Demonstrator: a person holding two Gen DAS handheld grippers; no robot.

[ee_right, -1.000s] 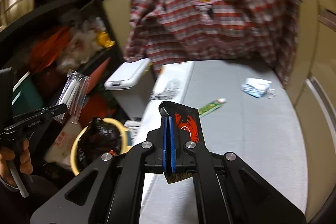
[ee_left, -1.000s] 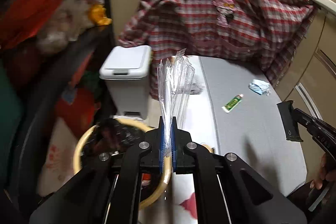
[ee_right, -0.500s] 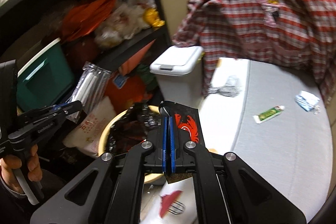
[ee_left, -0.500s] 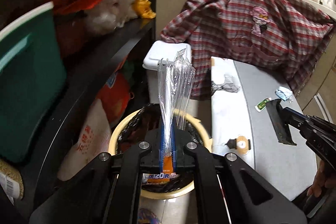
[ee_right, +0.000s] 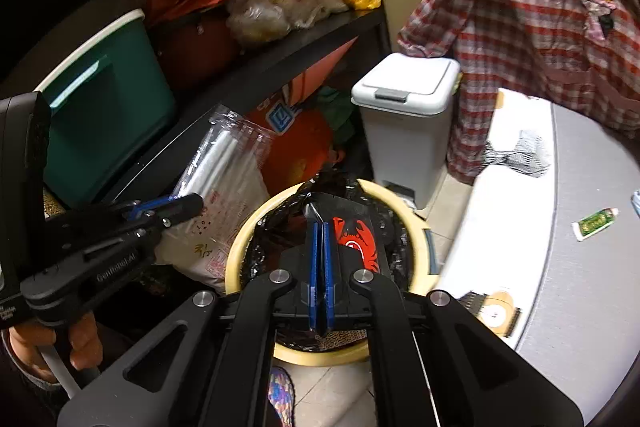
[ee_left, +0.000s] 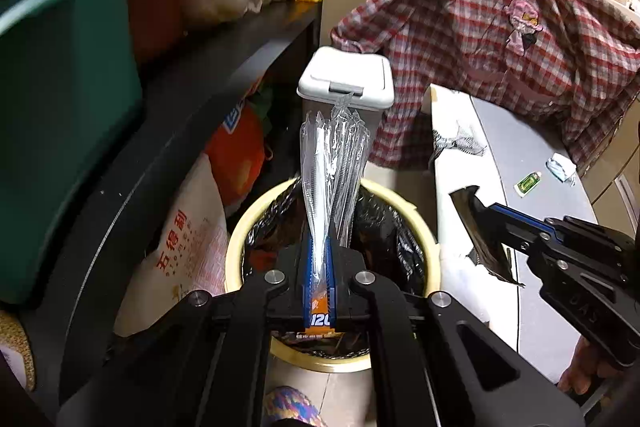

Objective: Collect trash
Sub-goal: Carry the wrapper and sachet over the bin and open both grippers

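My left gripper (ee_left: 319,259) is shut on a clear plastic wrapper (ee_left: 332,163) and holds it upright over a round yellow-rimmed bin (ee_left: 236,251) lined with a black bag. My right gripper (ee_right: 319,247) is shut on a black wrapper with a red crab print (ee_right: 356,227), also above the yellow-rimmed bin (ee_right: 240,247). The left gripper (ee_right: 188,205) with the clear wrapper (ee_right: 224,155) shows at the left of the right wrist view. The right gripper (ee_left: 474,205) with its black wrapper (ee_left: 480,239) shows at the right of the left wrist view.
A white lidded pedal bin (ee_left: 346,79) stands behind the round bin. A grey table (ee_right: 592,287) on the right holds a green sachet (ee_right: 594,223), a black net scrap (ee_right: 520,155) and a crumpled wrapper (ee_left: 562,167). A plaid shirt (ee_left: 500,39) hangs behind. Shelves with a green tub (ee_left: 60,99) are left.
Both grippers have swung left and down from over the table to above the round bin, each still holding its wrapper.
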